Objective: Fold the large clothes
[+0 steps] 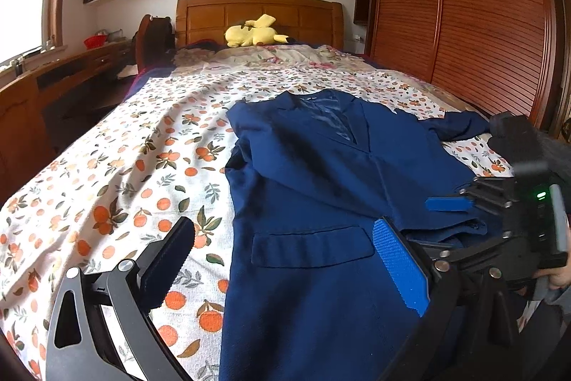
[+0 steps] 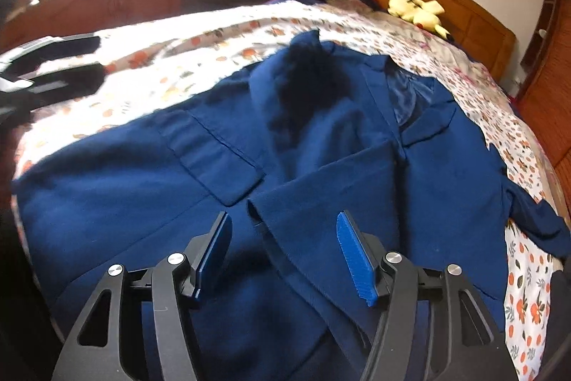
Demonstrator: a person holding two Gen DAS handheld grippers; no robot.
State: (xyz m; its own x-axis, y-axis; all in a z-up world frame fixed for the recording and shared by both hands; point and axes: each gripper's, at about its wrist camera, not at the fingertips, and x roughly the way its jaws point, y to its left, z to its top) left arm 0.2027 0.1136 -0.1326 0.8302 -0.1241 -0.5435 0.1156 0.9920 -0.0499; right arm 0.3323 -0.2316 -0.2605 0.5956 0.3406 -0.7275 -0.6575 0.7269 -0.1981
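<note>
Left gripper sits lowest in its own view, fingers spread wide, one finger over the bedsheet and the blue-padded one over the coat; nothing between them. Right gripper also spread wide, hovering just above the coat's front, holding nothing. From the left camera the right gripper shows at the right edge, over the coat's far side, with a hand partly visible behind it.

Navy blue coat lies face up on the bed, collar toward the headboard, hem toward the cameras. Lapels open, lining visible at the neck. Flap pocket lies flat on one front panel. One front corner is turned over near the right gripper, edge facing up. One sleeve trails off onto the sheet at the right side; the other side looks folded in over the body, dark shadow on it.

Sheet is white with an orange fruit print, wrinkled. Yellow plush toy lies by the headboard. Wooden wardrobe right, desk and window left.
</note>
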